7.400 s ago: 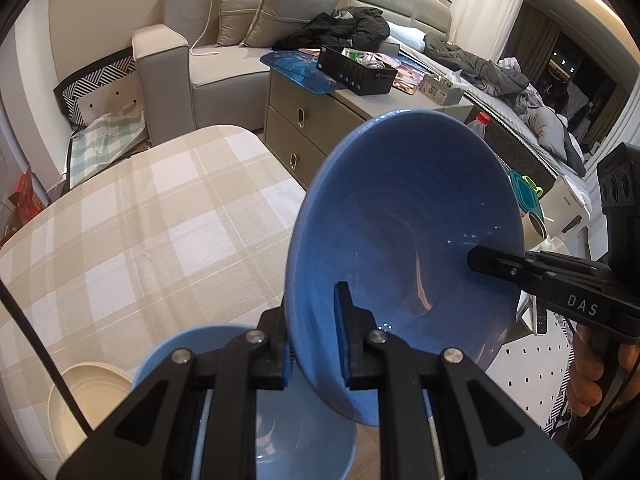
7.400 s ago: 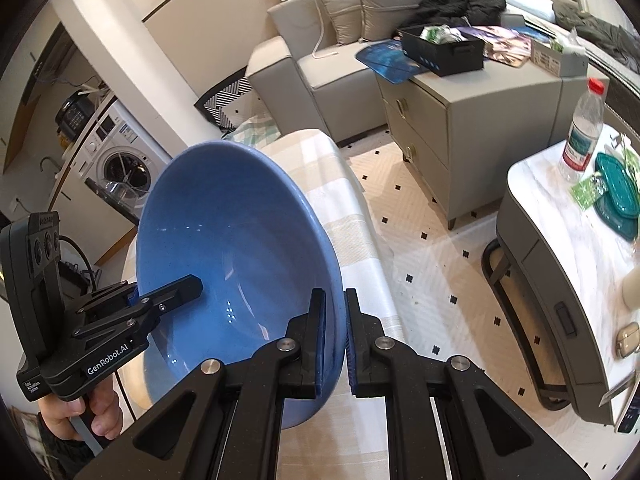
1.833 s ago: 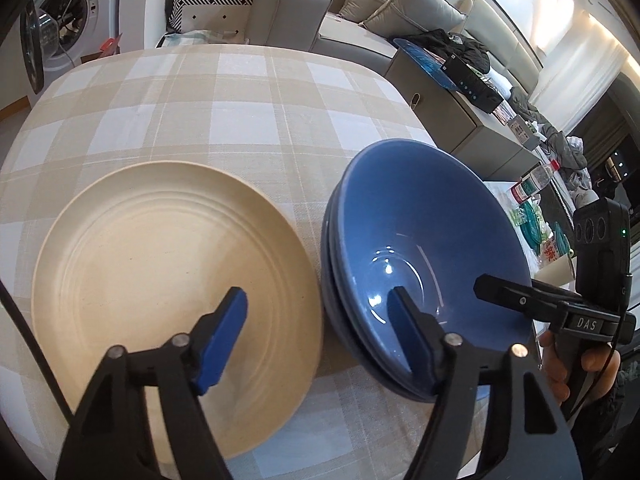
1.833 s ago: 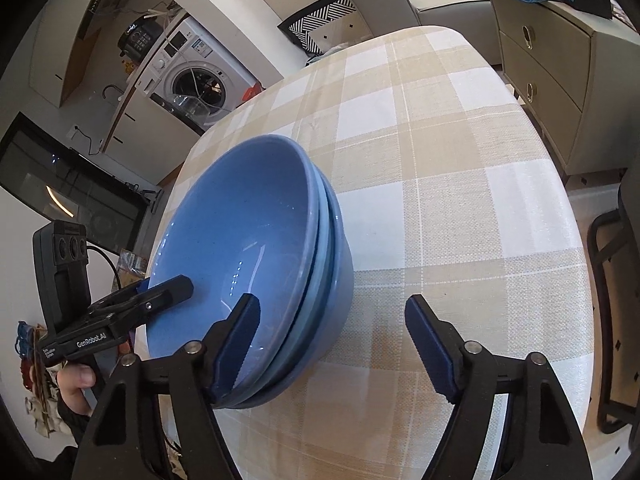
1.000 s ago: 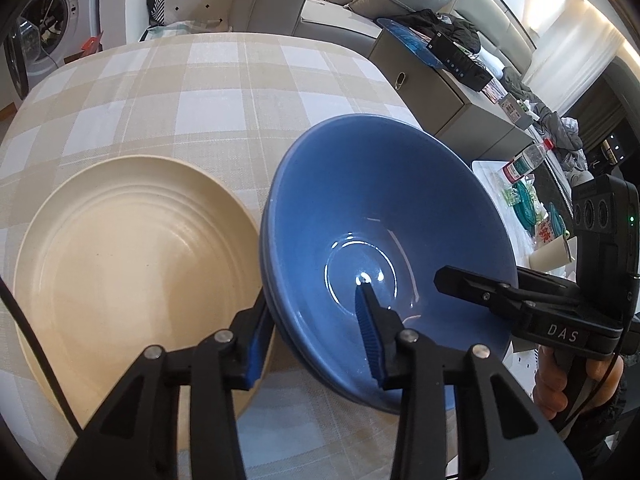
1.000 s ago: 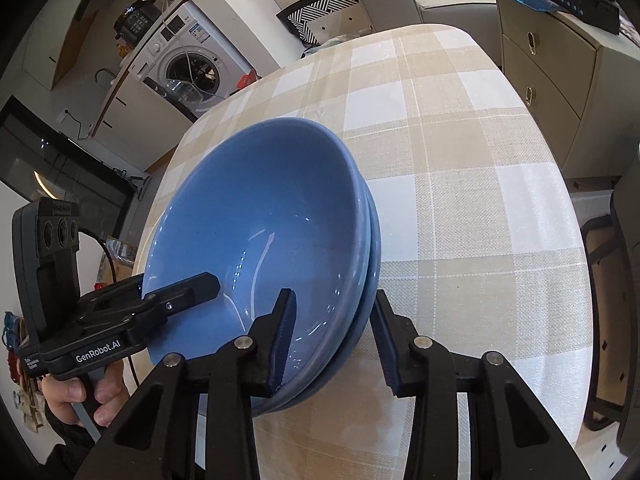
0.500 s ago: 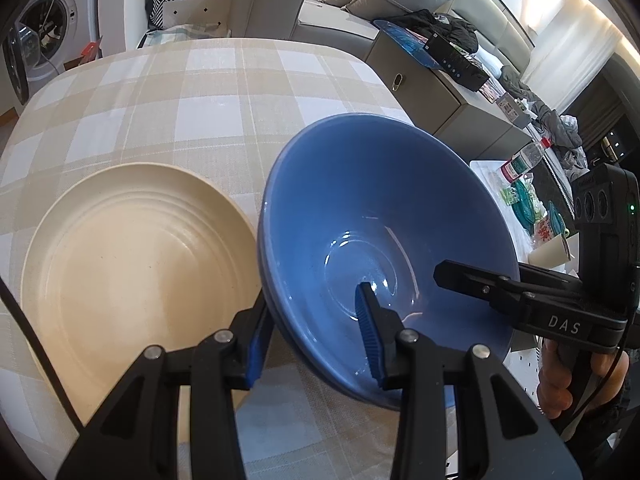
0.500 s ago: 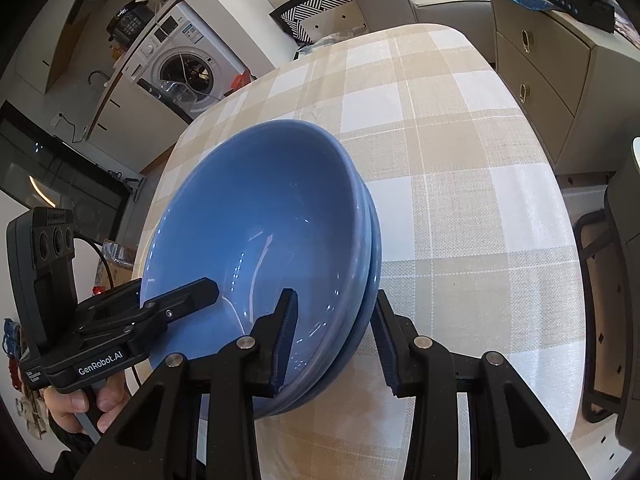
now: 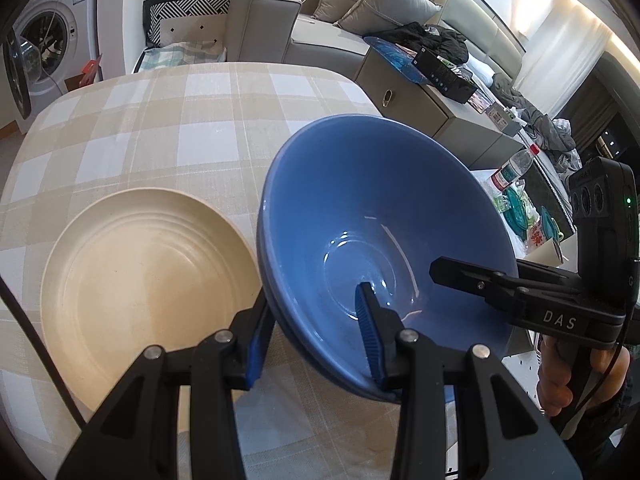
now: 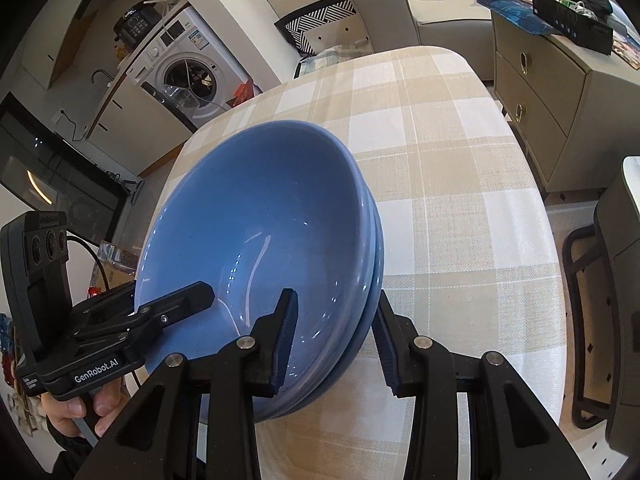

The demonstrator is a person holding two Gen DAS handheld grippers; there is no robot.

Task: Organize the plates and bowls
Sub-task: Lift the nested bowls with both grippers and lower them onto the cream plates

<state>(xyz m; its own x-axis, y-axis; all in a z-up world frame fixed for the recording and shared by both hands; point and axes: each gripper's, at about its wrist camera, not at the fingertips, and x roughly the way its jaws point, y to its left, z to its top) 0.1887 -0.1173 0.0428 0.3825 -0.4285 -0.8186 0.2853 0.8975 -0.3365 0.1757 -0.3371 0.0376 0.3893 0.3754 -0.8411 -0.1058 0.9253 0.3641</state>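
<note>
Both grippers are clamping opposite rims of the stacked blue bowls (image 9: 372,240): left gripper (image 9: 316,332) near side, right gripper (image 10: 332,336) far side. Stack is sitting tilted just beside the cream plate (image 9: 144,280) on the checked tablecloth (image 10: 440,168). Step looks like: carrying the 2 bowls. Next likely: setting them level onto the plate.

Home living area: sofa (image 9: 320,36), washing machine (image 10: 188,76), checked-cloth dining table (image 9: 180,120), drawer cabinet (image 10: 536,92)

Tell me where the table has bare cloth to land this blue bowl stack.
Bare checked cloth fills the far half of the table, from beyond the cream plate to the sofa-side edge, plus a wide strip on the cabinet side. The near edge is crowded: plate and blue bowl stack sit close together, with the left hand-held gripper and right hand-held gripper clamped on the stack's rim.
</note>
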